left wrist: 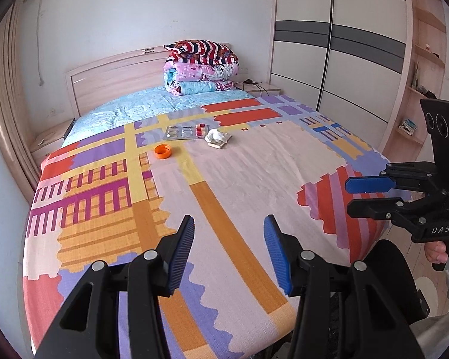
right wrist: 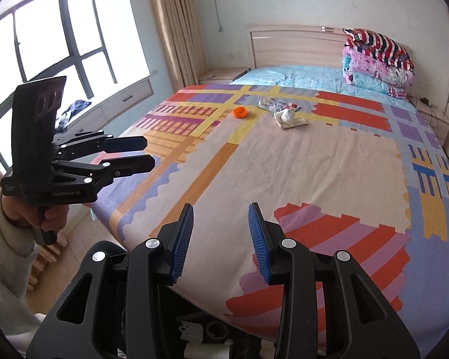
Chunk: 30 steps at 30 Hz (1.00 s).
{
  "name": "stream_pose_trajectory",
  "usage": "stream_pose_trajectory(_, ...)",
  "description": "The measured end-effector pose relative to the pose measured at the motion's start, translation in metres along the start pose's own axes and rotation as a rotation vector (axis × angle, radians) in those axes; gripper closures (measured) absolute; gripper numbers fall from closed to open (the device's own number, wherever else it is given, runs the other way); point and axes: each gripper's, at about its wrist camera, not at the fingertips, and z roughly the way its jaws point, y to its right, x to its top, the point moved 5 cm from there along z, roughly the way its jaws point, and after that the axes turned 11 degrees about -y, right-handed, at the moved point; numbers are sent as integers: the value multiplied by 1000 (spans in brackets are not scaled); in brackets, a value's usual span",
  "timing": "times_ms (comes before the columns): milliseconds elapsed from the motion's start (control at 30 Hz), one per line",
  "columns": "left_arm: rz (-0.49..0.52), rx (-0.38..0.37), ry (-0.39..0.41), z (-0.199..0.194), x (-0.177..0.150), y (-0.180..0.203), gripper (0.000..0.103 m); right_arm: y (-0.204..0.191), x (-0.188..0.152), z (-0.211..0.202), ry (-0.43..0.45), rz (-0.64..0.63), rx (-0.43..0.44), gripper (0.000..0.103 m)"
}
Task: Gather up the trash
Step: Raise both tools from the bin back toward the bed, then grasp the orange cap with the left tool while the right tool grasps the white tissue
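**Operator:** My left hand-held gripper [left wrist: 229, 251] hangs over the near end of the bed [left wrist: 254, 179], jaws partly open with nothing between the blue pads. The right hand-held gripper [right wrist: 221, 240] is the same: a moderate gap, empty, also at the near edge.

**Spotter:** Where is the trash?

**Operator:** All of it lies together toward the far half of the patterned bedspread, well apart from both grippers. From the left wrist view I see an orange bottle cap [left wrist: 162, 151] on the left, silver blister packs [left wrist: 187, 132] just beyond it, and a crumpled white tissue [left wrist: 216, 135] on top of a small flat card or box [left wrist: 221, 143], to the right of the packs. What that flat piece is, I cannot tell.

**Spotter:** So which step are you on?

**Operator:** I judge it to be the approach; nothing is collected yet. I see no bin or bag in either view, so I cannot say where the pieces should go.

**Spotter:** And the next move?

**Operator:** Reach far across the bed. The cap and tissue look easy to pinch. The blister packs lie flat on soft fabric, so I expect to need a low, angled grip on one edge.
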Motion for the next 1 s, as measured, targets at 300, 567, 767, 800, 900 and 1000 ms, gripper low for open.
stream_pose_trajectory(300, -18, 16, 1, 22, 32, -29, 57, 28, 44, 17, 22, 32, -22, 65)
stream_pose_trajectory(567, -55, 39, -22, 55, 62, -62, 57, 52, 83, 44, 12, 72, -22, 64)
stream_pose_trajectory(767, -71, 47, -44, 80, 82, -81, 56, 64, 113, 68, -2, 94, -24, 64)
stream_pose_trajectory(800, -75, 45, -45, 84, 86, -84, 56, 66, 118, 71, -1, 100, -23, 64)
stream_pose_trajectory(900, -93, 37, -59, 98, 96, -93, 57, 73, 130, 83, -9, 110, -30, 62)
stream_pose_trajectory(1000, -101, 42, -76, 114, 104, -100, 57, 82, 139, 98, -27, 135, -27, 62)
